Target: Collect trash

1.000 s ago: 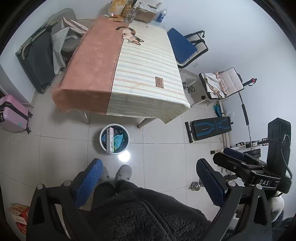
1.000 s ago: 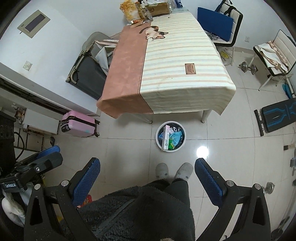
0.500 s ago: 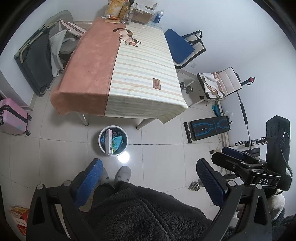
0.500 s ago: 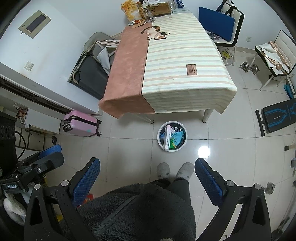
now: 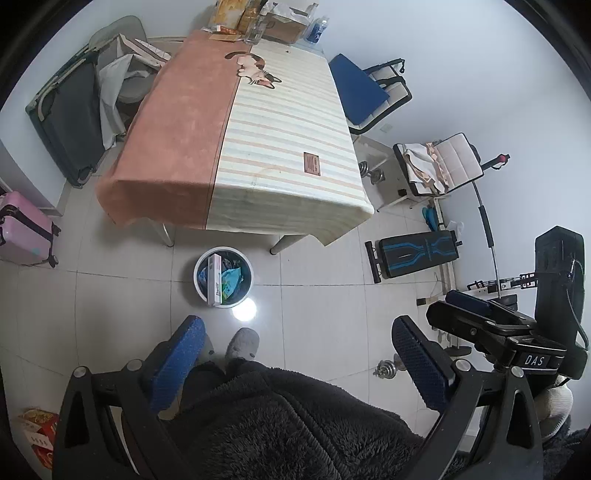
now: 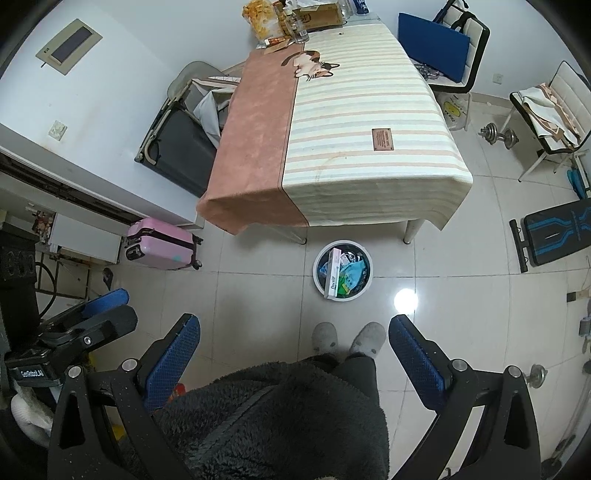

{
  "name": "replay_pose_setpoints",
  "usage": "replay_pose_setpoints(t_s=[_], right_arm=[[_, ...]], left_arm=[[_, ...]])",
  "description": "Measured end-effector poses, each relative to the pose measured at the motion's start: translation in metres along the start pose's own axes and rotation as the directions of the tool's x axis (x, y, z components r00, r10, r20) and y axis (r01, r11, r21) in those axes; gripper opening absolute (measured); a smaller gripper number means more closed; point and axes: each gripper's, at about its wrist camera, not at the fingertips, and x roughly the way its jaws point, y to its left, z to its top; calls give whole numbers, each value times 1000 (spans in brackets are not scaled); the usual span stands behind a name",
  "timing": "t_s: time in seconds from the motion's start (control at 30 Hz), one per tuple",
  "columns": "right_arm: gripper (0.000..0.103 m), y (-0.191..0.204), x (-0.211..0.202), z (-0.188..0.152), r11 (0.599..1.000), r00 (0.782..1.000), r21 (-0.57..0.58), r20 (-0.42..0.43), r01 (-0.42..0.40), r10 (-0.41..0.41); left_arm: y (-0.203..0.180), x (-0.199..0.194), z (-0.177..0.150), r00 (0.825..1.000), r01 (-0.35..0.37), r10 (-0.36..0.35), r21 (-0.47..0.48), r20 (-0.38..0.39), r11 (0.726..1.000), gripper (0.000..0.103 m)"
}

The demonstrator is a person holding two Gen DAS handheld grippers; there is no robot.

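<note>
Both claws hang wide apart and hold nothing: the left gripper [image 5: 295, 365] and the right gripper [image 6: 293, 360] are raised high over the floor, well above the person's slippers [image 6: 347, 338]. Just beyond the slippers, near the table's near edge, stands the trash bin [image 6: 317, 275], already holding a long white box [image 6: 333, 273] and a green wrapper [image 6: 351, 277].

From this height, the likely trouble is reach: any remaining litter sits at the far end of the table [image 6: 369, 110], among the snack bags [image 6: 264, 18] and the cardboard box [image 6: 317, 14], and a hasty grab there could knock over the glass jars [image 6: 295, 27].

Which of those far items count as trash I cannot tell; they are small and warped by the lens. The bin's depth is hidden, and the person's dark fleece [image 5: 280, 424] blocks the floor directly below.
</note>
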Motion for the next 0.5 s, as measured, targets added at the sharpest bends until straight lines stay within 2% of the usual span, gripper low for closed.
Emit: replay_pose_setpoints(t_s=[0.5], right_arm=[[103,-1,3,-1,1000,1000,2,-10,-3,3]], left_arm=[[-2,4,0,1000,-4,4,1,-2,1000,103]])
